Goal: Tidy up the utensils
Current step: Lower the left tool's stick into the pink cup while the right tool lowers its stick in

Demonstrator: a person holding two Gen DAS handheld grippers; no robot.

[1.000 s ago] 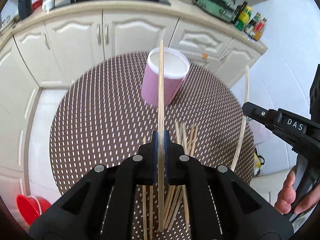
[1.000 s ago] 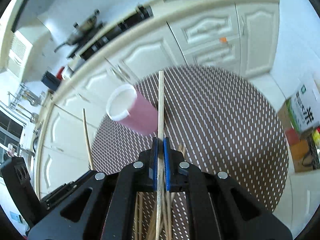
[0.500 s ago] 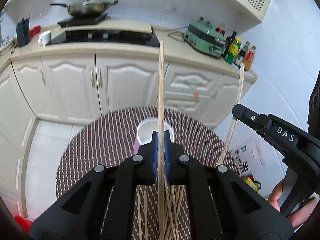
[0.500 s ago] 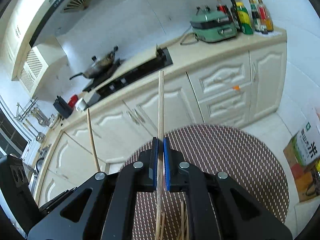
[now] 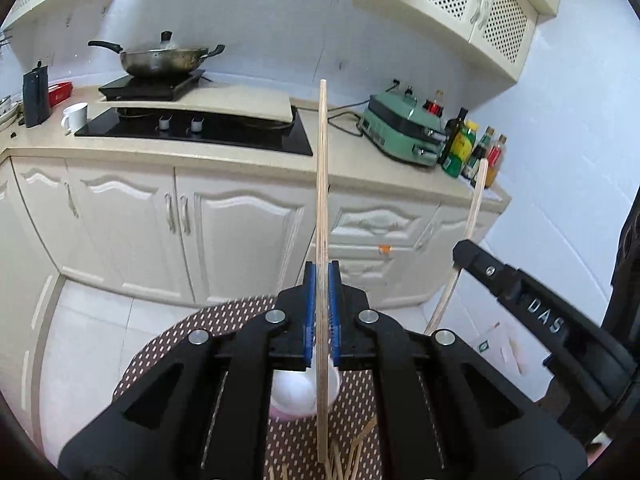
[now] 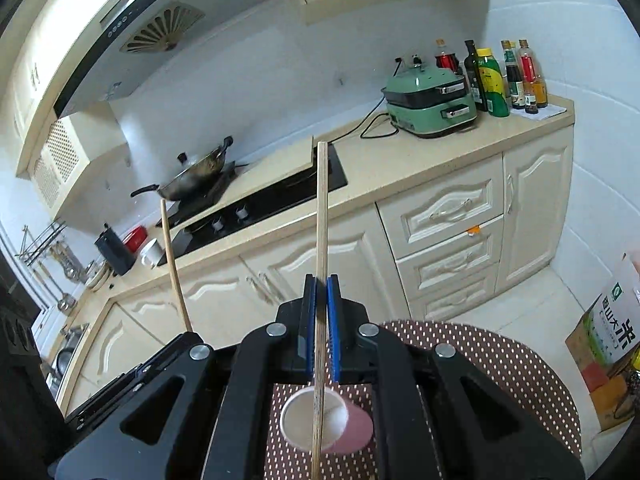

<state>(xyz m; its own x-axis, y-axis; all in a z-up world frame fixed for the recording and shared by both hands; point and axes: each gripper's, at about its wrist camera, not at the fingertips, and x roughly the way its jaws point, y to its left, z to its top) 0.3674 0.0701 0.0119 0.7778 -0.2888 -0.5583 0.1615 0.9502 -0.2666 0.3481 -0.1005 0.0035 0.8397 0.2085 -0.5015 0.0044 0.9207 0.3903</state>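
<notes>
My left gripper (image 5: 321, 280) is shut on a wooden chopstick (image 5: 322, 200) held upright; its lower end hangs over the pink cup (image 5: 296, 396) with a white inside. My right gripper (image 6: 321, 292) is shut on another wooden chopstick (image 6: 321, 220), also upright, its lower end over the same pink cup (image 6: 352, 432). The right gripper (image 5: 460, 246) and its chopstick (image 5: 472, 216) show at the right of the left wrist view. The left gripper's chopstick (image 6: 172, 264) shows at the left of the right wrist view. Several loose chopsticks (image 5: 356, 456) lie on the mat below the cup.
The cup stands on a round table with a brown dotted mat (image 6: 500, 364). Behind it run cream cabinets (image 5: 224, 224), a black hob (image 5: 192, 128) with a wok (image 5: 164, 60), a green appliance (image 5: 404, 128) and bottles (image 5: 464, 148). A printed box (image 6: 608, 344) stands on the floor at right.
Both grippers have tilted up with their chopsticks, from looking down at the table to looking across the kitchen. The cup has slid to the bottom of both views.
</notes>
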